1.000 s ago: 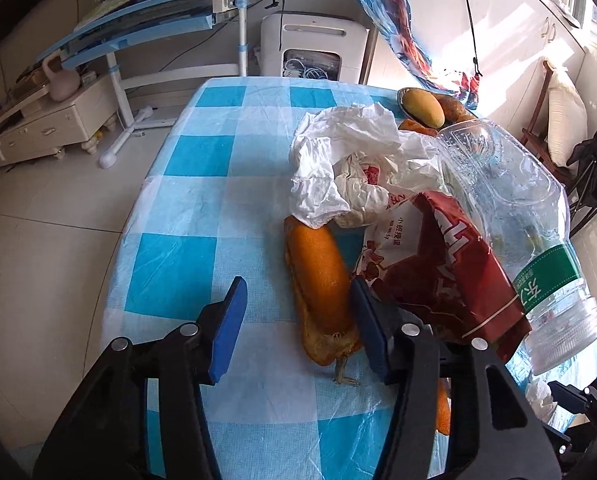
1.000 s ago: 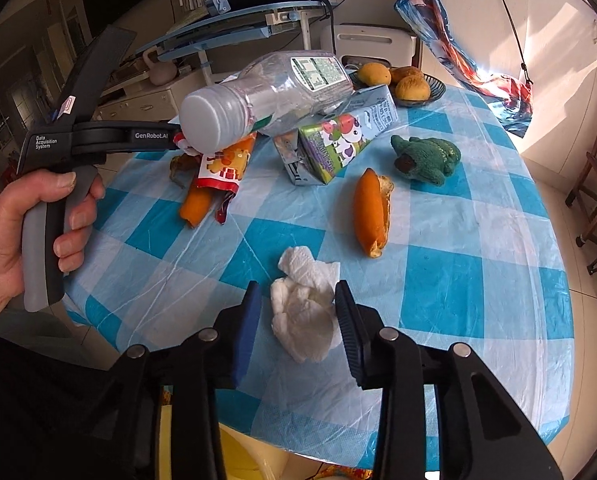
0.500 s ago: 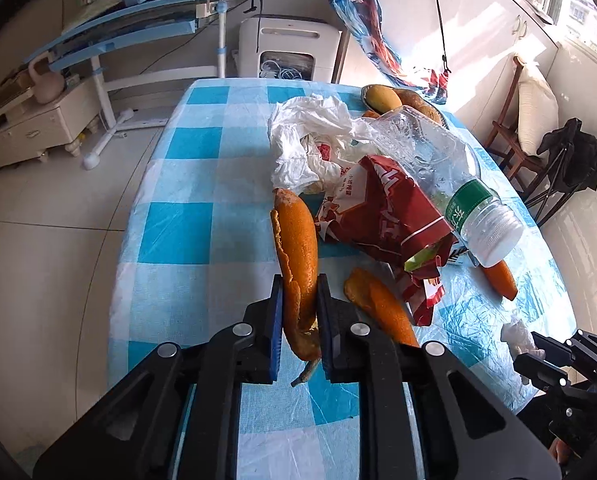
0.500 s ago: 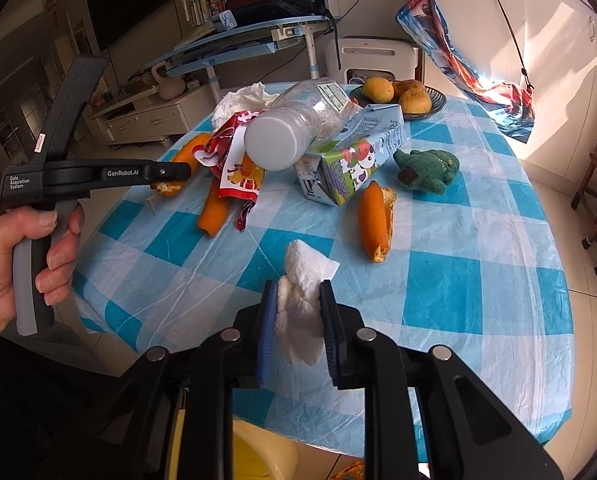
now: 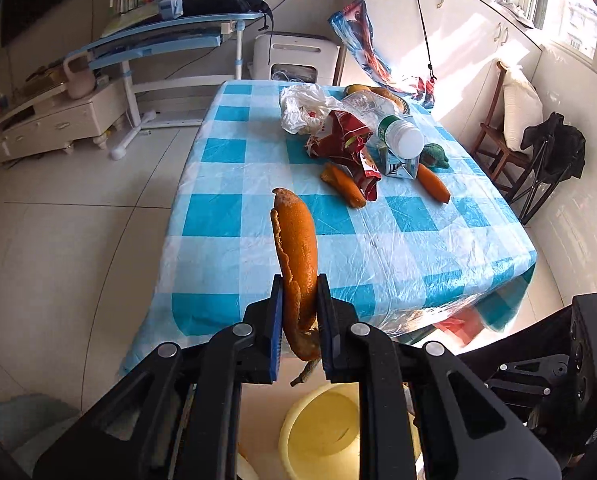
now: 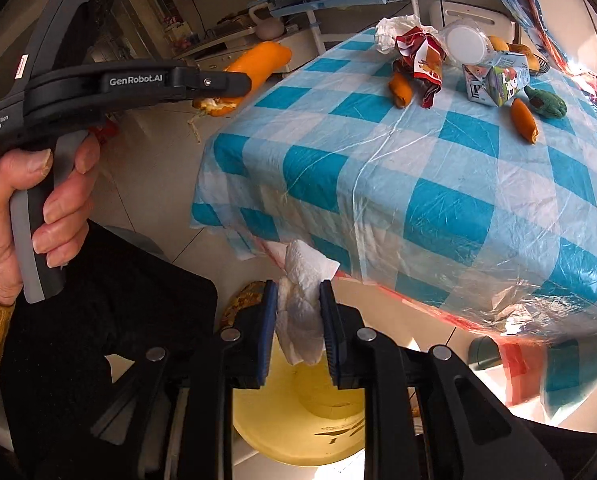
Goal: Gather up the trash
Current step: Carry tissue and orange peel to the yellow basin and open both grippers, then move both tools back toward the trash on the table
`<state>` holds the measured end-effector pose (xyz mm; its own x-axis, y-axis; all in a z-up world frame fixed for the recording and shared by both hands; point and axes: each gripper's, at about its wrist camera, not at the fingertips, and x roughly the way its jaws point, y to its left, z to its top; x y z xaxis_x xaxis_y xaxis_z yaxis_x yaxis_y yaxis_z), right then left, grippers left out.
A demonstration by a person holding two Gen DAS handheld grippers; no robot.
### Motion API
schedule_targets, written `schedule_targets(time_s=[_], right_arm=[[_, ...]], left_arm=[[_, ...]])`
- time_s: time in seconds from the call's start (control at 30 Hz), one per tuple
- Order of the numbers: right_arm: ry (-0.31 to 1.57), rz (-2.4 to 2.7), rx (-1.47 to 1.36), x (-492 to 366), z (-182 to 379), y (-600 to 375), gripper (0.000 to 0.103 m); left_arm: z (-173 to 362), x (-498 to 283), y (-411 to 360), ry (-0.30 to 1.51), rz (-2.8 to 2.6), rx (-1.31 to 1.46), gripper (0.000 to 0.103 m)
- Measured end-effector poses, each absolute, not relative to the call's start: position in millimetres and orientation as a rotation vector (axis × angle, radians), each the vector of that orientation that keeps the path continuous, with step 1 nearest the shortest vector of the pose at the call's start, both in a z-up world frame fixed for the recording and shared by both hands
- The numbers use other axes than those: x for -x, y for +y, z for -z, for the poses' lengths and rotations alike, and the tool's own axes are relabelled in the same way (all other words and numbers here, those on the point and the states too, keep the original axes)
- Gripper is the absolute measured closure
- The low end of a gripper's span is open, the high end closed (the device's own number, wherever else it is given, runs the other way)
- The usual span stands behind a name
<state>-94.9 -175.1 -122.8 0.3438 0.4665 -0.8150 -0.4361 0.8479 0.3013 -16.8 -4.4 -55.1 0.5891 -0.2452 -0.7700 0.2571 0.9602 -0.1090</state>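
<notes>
My left gripper (image 5: 298,300) is shut on a long orange peel (image 5: 296,236), held in the air off the table's near edge; the peel also shows in the right wrist view (image 6: 254,66). My right gripper (image 6: 296,300) is shut on a crumpled white tissue (image 6: 300,304), held below the table edge. A yellow bin (image 5: 322,428) stands on the floor right under both grippers (image 6: 310,420). On the blue-checked table (image 5: 378,240) lie a red wrapper (image 5: 346,140), a clear plastic bottle (image 5: 394,132), a milk carton (image 6: 494,80), a white plastic bag (image 5: 302,108) and two more orange peels (image 5: 344,186).
A green knitted toy (image 6: 546,102) and a bowl of fruit (image 5: 378,94) sit at the table's far side. A wooden chair with a cushion (image 5: 510,120) stands on the right. A blue desk (image 5: 170,44) and a white cabinet (image 5: 50,120) stand at the far left.
Both grippers closed on their items, the left on the orange peel and the right on the tissue, then lifted them off the table and drew back over the yellow bin.
</notes>
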Motion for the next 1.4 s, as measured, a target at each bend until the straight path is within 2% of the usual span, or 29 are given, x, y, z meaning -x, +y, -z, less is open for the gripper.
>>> schedule_targets(time_s=[0.07,0.13,0.17,0.37,0.43,0.57,0.63,0.7,0.77,0.83,0.9,1.17,1.4], right_arm=[[1.127,-0.582,-0.014,104,138,-167,0.072],[1.155,-0.563,-0.004,110,146,-165,0.051],[1.140,-0.541,-0.008,112,143,-168,0.049],[0.862,-0.328,-0.138,118,95,-211,0.030],[0.762,-0.263,-0.168,123,80,-221,0.021],[0.657,-0.192,-0.199,129,66,-235,0.016],[0.636,-0.173,-0.198,129,64,-240,0.015],[0.642,-0.167,-0.206,128,65,-242,0.015],[0.658,-0.162,-0.213,125,69,-244,0.014],[0.667,-0.161,-0.215,124,73,-243,0.015],[0.667,-0.160,-0.206,127,75,-243,0.015],[0.662,-0.168,-0.181,130,76,-238,0.014],[0.644,-0.172,-0.166,132,73,-234,0.014]], left_arm=[[61,38,-4,0.903,0.298,-0.026,0.088],[66,55,-4,0.917,0.306,-0.033,0.088],[69,62,-4,0.928,0.312,-0.033,0.088],[96,101,-17,1.014,0.379,-0.125,0.088],[108,114,-27,1.068,0.443,-0.162,0.088],[138,137,-48,1.201,0.574,-0.300,0.086],[142,142,-53,1.203,0.566,-0.353,0.079],[135,138,-49,1.170,0.530,-0.340,0.052],[124,132,-41,1.115,0.477,-0.303,0.044],[112,125,-31,1.055,0.426,-0.257,0.042],[101,118,-21,0.990,0.353,-0.223,0.033],[71,100,15,0.811,0.138,-0.079,0.024],[62,99,35,0.744,0.075,0.019,0.024]])
